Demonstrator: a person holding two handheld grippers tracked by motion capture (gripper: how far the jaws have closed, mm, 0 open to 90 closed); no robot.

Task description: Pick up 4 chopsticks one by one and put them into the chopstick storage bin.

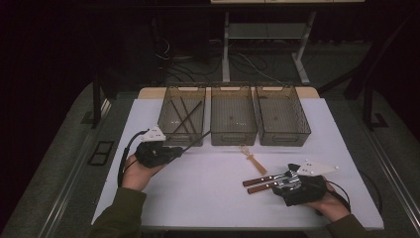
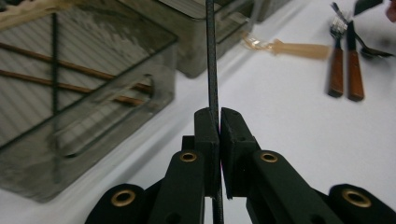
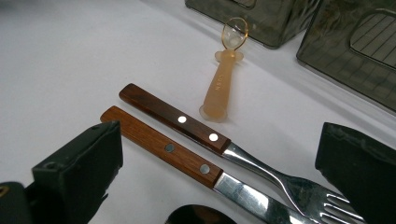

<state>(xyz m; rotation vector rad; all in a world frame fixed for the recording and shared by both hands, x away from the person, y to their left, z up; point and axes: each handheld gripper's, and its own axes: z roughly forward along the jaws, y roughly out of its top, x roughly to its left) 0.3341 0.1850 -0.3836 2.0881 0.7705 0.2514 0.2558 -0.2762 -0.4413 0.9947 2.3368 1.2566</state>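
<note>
A dark chopstick (image 2: 212, 60) is clamped in the closed left tongs (image 2: 219, 122), held beside the left bin (image 1: 182, 115). The right tongs (image 3: 219, 186) are held wide open, empty, over wooden-handled cutlery (image 3: 173, 133) on the desk (image 1: 208, 188).

Surface (image 1: 198, 198): plain white. Three bins at 12 o'clock, smoky grey see-through, ribbed floors; left bin (image 1: 181, 115) holds dark brown sticks. Chopstick (image 2: 212, 70): black, finely ridged (in the left tool (image 2: 219, 116), black with brass rivets). Fork (image 3: 187, 126) and knife (image 3: 163, 147): reddish-brown wood handles, silver rivets, steel ends. Small spoon (image 3: 224, 79): translucent amber.
</note>
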